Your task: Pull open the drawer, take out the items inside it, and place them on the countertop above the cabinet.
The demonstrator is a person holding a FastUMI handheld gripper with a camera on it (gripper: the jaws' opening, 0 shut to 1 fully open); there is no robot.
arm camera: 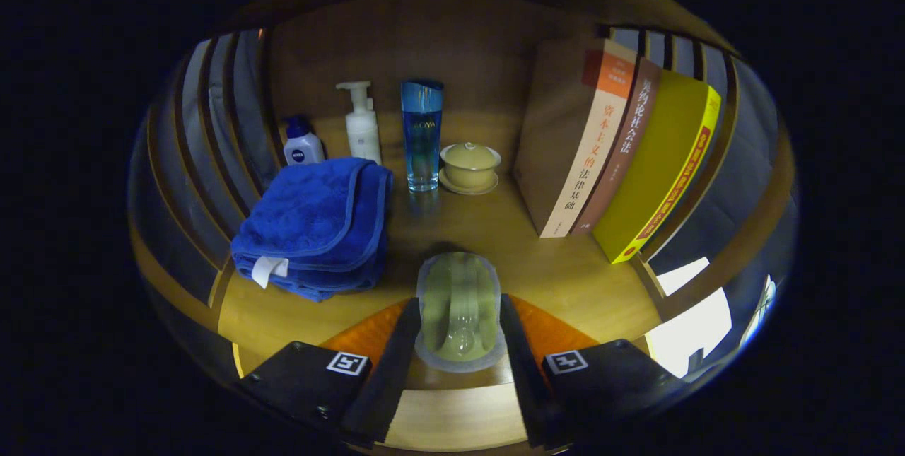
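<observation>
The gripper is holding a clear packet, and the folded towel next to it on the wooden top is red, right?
Not quite. In the gripper view the folded towel is blue, not red. The rest holds: the gripper has both fingers pressed on the clear packet, and the towel lies beside it on the wooden top.

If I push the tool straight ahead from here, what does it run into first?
The tool already grips a translucent pack. Straight beyond lies bare wooden countertop, then probably the tall blue bottle or the lidded cup near the back wall; depth is hard to judge.
</observation>
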